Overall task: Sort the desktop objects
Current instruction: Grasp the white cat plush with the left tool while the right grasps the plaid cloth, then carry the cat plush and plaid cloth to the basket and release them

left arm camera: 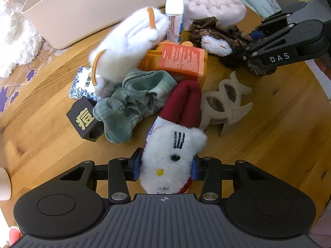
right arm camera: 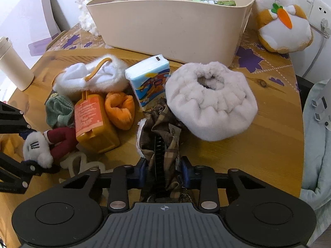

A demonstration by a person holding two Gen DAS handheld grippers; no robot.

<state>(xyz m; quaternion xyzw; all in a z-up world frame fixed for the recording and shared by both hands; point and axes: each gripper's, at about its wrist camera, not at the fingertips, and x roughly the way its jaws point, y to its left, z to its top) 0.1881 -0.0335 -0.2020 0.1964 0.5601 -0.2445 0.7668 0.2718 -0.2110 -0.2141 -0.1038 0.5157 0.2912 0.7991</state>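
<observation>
The left hand-held gripper [left arm camera: 166, 168] is pointing steeply down at the round wooden worktop [left arm camera: 258, 155], and its blue pads are pressing on both sides of the white fluffy head of a small plush doll with dark red legs [left arm camera: 175, 142]; the doll is lying lengthwise between the fingers, legs pointing away. A green checked fabric scrunchie [left arm camera: 132, 105] is lying just beside the doll's left, touching a black cube with a gold character [left arm camera: 84, 121]. A beige plastic claw hair clip [left arm camera: 225, 103] is resting just to the doll's right.

The right hand-held gripper [right arm camera: 164, 174] is clamping a brown checked fabric scrunchie [right arm camera: 161, 128], which is bunching up between its blue pads, directly ahead of the camera. A pale pink fluffy round pouch [right arm camera: 211, 101] is touching the far end of that scrunchie. An orange plastic case with a printed label [right arm camera: 93, 122], a tissue pack with a cartoon print [right arm camera: 149, 78] and a white furry pouch with orange trim [right arm camera: 93, 76] are crowding the middle. A cream plastic bin [right arm camera: 171, 26] is standing behind the pile.
</observation>
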